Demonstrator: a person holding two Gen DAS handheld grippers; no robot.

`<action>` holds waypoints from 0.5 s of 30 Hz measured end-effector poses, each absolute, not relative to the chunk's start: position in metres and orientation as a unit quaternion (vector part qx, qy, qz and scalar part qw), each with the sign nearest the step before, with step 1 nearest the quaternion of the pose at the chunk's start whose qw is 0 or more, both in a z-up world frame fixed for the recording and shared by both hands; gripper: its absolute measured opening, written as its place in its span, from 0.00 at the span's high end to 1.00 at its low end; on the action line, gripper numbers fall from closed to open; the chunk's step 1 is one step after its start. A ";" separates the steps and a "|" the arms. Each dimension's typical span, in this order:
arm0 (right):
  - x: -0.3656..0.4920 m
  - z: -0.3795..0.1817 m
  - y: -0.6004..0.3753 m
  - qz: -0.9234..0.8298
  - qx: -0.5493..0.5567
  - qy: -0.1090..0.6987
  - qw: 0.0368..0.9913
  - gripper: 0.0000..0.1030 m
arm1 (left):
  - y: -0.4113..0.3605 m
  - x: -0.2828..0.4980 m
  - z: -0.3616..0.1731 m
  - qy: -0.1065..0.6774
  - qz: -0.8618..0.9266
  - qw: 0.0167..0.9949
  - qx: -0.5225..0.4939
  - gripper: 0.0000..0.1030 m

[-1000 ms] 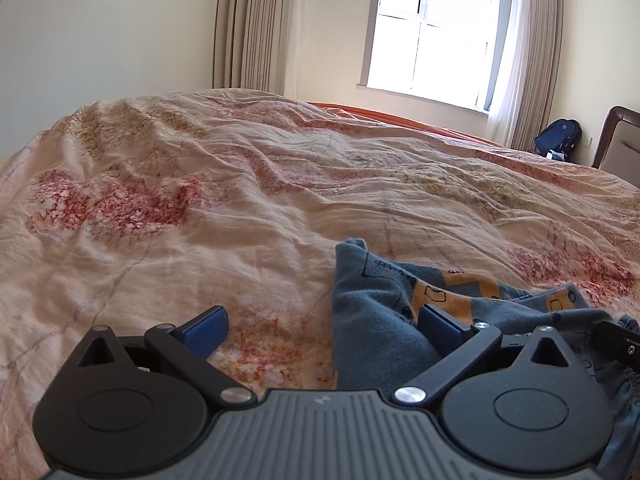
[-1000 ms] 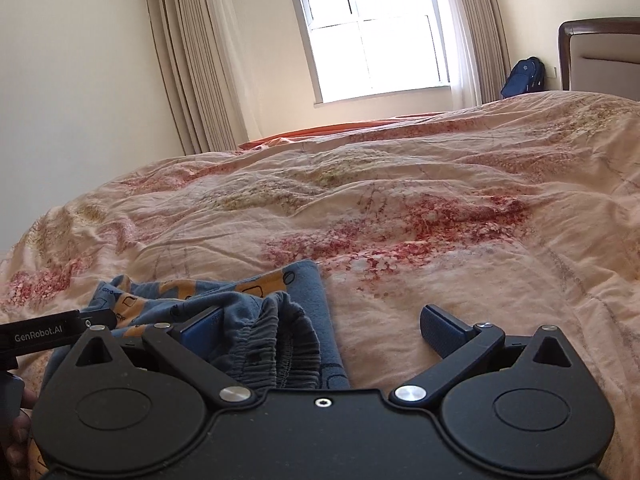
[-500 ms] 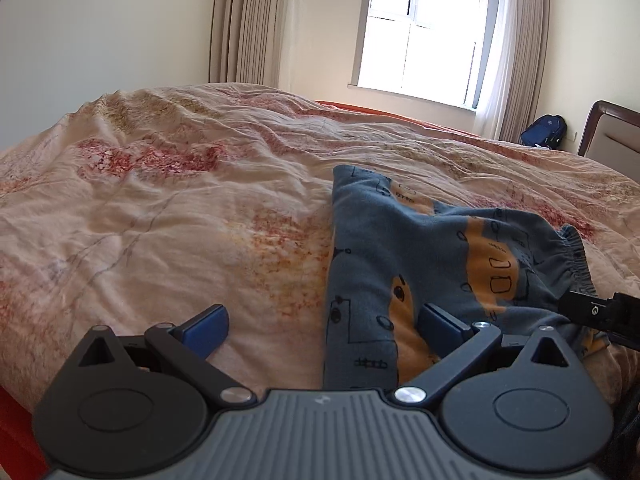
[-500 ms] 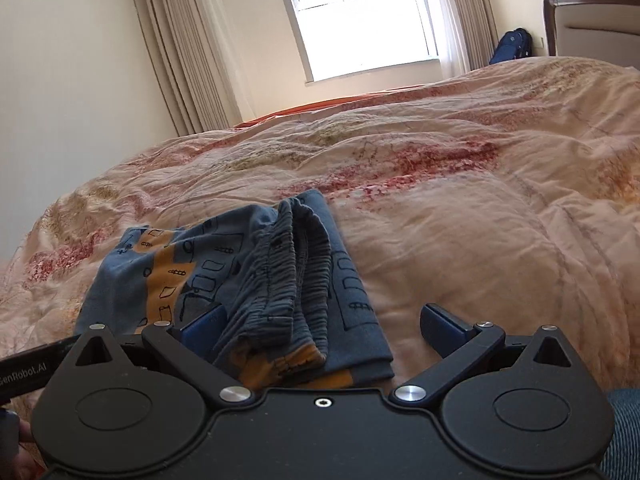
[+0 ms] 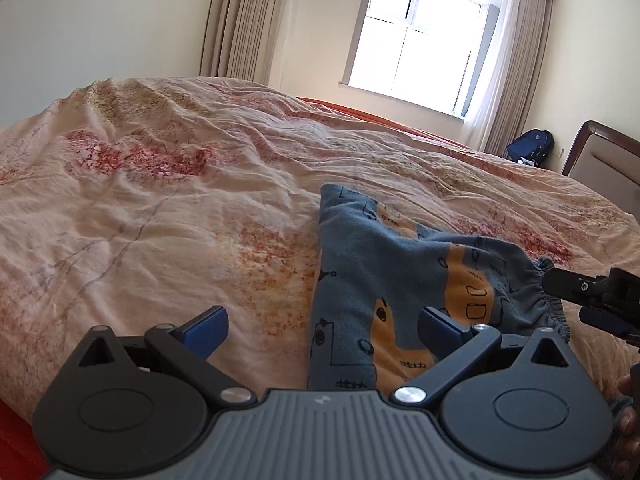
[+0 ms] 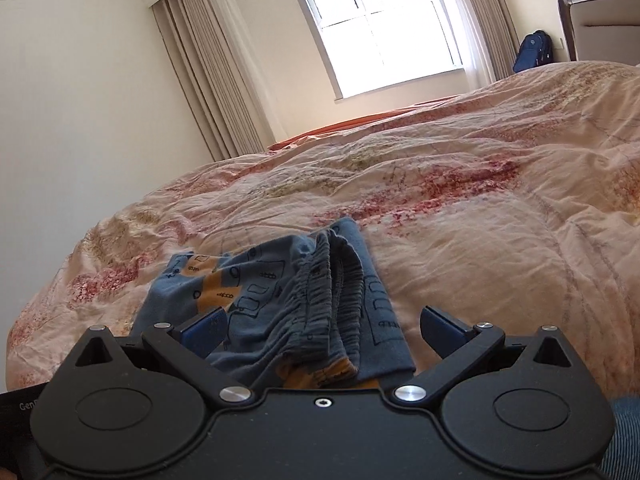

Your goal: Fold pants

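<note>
Left gripper (image 5: 322,330) jaws spread wide, nothing pinched; its right finger (image 5: 442,330) sits over pants (image 5: 372,280), contact unclear, left finger over bare quilt (image 5: 160,208). Right gripper (image 6: 322,330) also released, jaws wide, pants (image 6: 280,304) lying between fingers at 12 o'clock. Pants = blue with orange patches, folded up in small bundle on quilt, elastic waistband (image 6: 340,280) bunched on top. Further out: window (image 6: 380,28) at 12, curtains (image 6: 216,76) at 10, backpack (image 6: 534,52) at 2, headboard (image 5: 604,160) at 3.

Both wrist cameras sit low and close over the wrinkled pink floral quilt (image 5: 160,208), facing the bright window (image 6: 384,24). Both views share the folded blue-and-orange printed pants (image 5: 384,280), seen from opposite sides.
</note>
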State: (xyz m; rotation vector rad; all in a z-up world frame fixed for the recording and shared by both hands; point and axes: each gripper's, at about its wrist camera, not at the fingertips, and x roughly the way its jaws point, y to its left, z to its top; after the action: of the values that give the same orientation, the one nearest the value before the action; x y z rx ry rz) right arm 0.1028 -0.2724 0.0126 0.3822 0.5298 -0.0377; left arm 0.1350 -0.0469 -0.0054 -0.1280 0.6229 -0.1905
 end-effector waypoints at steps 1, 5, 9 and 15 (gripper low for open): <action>0.114 0.015 -0.276 -0.015 0.187 0.266 0.946 0.00 | -0.049 0.140 -0.004 0.304 -0.096 0.946 -0.061 0.00; 0.165 0.015 -0.296 0.023 0.219 0.318 0.922 0.00 | -0.055 0.160 -0.007 0.315 -0.120 0.939 -0.069 0.00; 0.188 -0.006 -0.314 0.047 0.253 0.341 0.904 0.00 | -0.055 0.171 -0.021 0.331 -0.119 0.933 -0.072 0.00; 0.183 -0.009 -0.296 0.048 0.185 0.336 0.922 0.00 | -0.058 0.162 -0.029 0.310 -0.124 0.942 -0.042 0.01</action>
State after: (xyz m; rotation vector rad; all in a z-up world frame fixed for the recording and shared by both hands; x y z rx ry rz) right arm 0.1828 -0.2965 -0.0089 0.3790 0.6899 0.0986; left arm 0.1623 -0.0585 -0.0294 -0.0863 0.6330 -0.2539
